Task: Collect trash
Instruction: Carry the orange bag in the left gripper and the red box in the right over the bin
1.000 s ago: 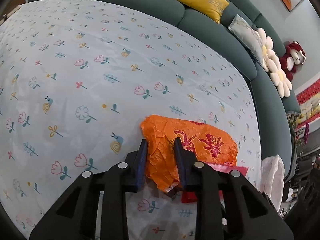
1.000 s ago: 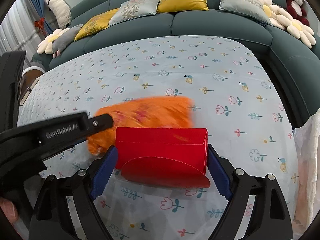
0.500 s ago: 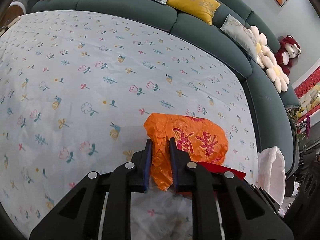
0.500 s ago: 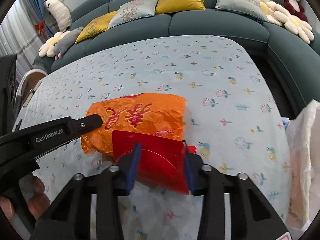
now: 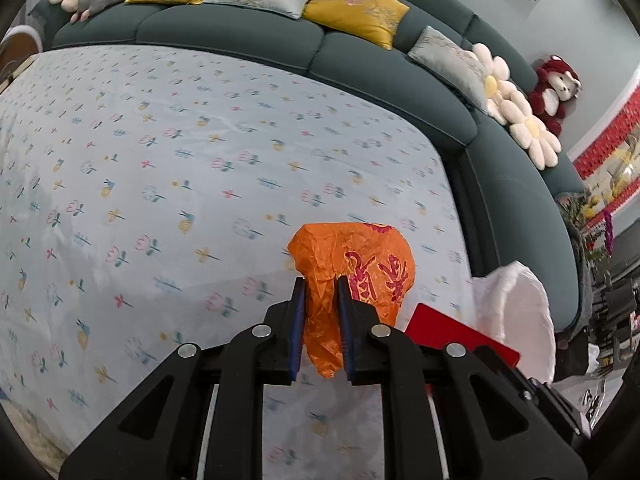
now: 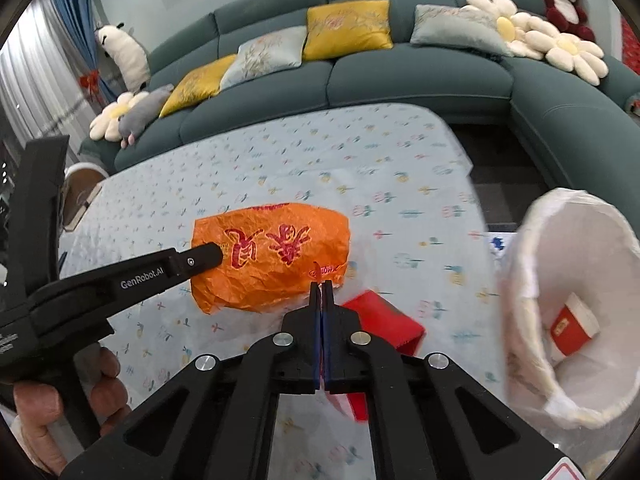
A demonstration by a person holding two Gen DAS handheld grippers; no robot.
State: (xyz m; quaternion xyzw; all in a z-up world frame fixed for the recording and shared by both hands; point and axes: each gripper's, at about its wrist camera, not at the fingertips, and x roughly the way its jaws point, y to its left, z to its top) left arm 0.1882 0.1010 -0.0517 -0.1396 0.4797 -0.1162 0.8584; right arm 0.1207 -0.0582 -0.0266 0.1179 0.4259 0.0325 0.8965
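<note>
My left gripper is shut on a crumpled orange plastic bag with red characters and holds it above the table. The bag also shows in the right wrist view, with the left gripper's finger at its left end. My right gripper is shut on the thin edge of a red paper box, which hangs folded beside and under its fingers. The red box shows in the left wrist view as well. A white-lined trash bin stands at the right, holding a red and white carton.
The table wears a pale blue floral cloth. A dark teal sofa with yellow and grey cushions curves around the far and right sides. The bin shows in the left wrist view past the table's right edge.
Both grippers have risen from the table with their loads. The right gripper closed fully, folding the red box flat. The trash bin has come into view at the right.
</note>
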